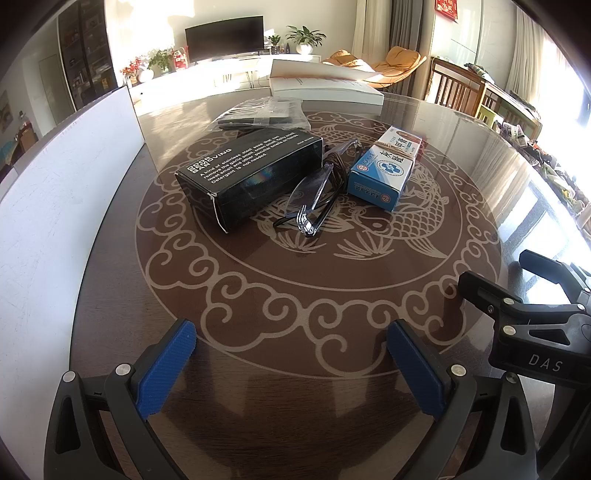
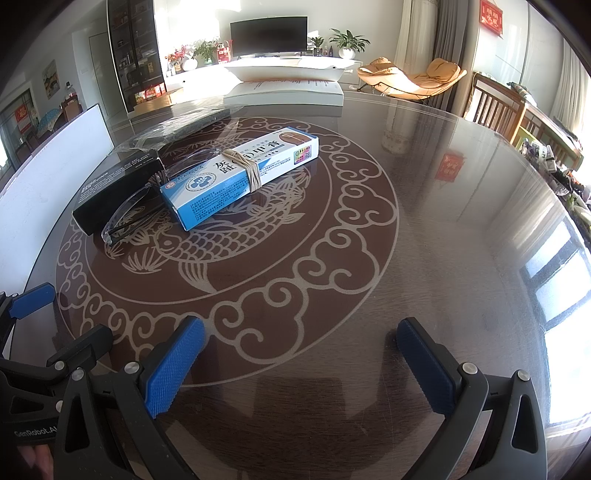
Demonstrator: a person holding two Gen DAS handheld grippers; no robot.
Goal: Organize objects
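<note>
The round table (image 1: 110, 295) carries a huddle mid-frame: black box (image 1: 247, 179), blue-white carton (image 1: 384, 171), then glasses (image 1: 314, 199) wedged between, awaiting sorting. Left gripper (image 1: 291, 354) and right gripper (image 2: 301, 362) gape empty at lower frame.

Home living-dining room: dark round table (image 1: 295, 295) with fish pattern near, television (image 2: 269, 35) on far white console, potted plants (image 2: 348, 41), orange lounge chair (image 2: 413, 79) right, probably shelving cabinet (image 2: 135, 48) far left.

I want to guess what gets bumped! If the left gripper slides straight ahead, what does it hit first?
Probably the glasses, lying between the black box and the blue box. The left gripper is open; depth is hard to judge.
</note>
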